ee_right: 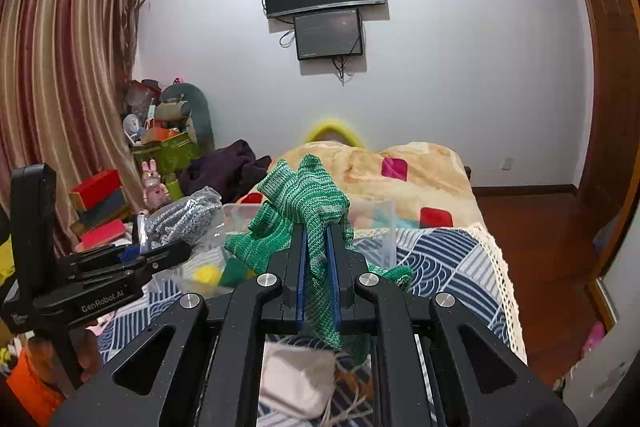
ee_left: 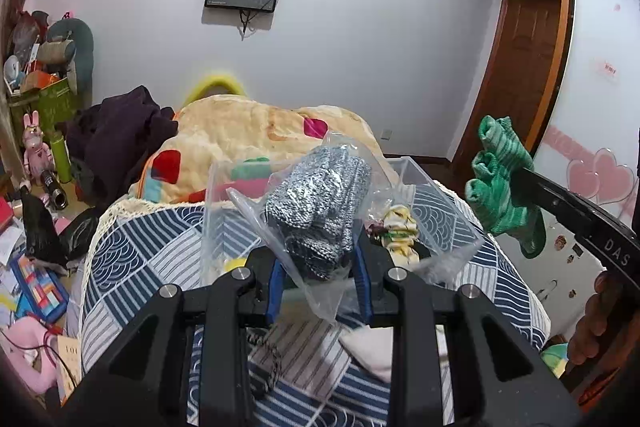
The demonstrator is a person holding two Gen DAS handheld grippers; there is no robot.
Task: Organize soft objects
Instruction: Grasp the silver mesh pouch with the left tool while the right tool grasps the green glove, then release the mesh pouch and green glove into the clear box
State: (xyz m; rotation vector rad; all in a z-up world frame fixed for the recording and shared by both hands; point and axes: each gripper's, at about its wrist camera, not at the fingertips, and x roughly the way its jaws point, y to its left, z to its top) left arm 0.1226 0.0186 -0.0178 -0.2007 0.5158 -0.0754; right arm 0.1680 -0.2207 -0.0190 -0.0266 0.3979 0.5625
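My left gripper point(ee_left: 316, 263) is shut on a clear plastic bag holding grey-and-white knit gloves point(ee_left: 320, 203), lifted above the bed; it also shows at the left of the right wrist view point(ee_right: 160, 251), with the bagged gloves point(ee_right: 184, 219). My right gripper point(ee_right: 318, 251) is shut on a green striped knit glove point(ee_right: 304, 203), held up in the air; that glove shows at the right of the left wrist view point(ee_left: 504, 187). A clear plastic bin point(ee_left: 416, 175) point(ee_right: 384, 223) stands on the bed behind both, with colourful soft items inside.
The bed has a blue-and-white patterned cover point(ee_left: 132, 251) and a cream blanket point(ee_left: 248, 131). A white cloth point(ee_right: 296, 375) and a yellow-white fabric piece point(ee_left: 400, 231) lie on it. Dark clothes point(ee_left: 120, 139) sit at the left. Cluttered floor and boxes are at the left; a door point(ee_left: 524, 63) is at the right.
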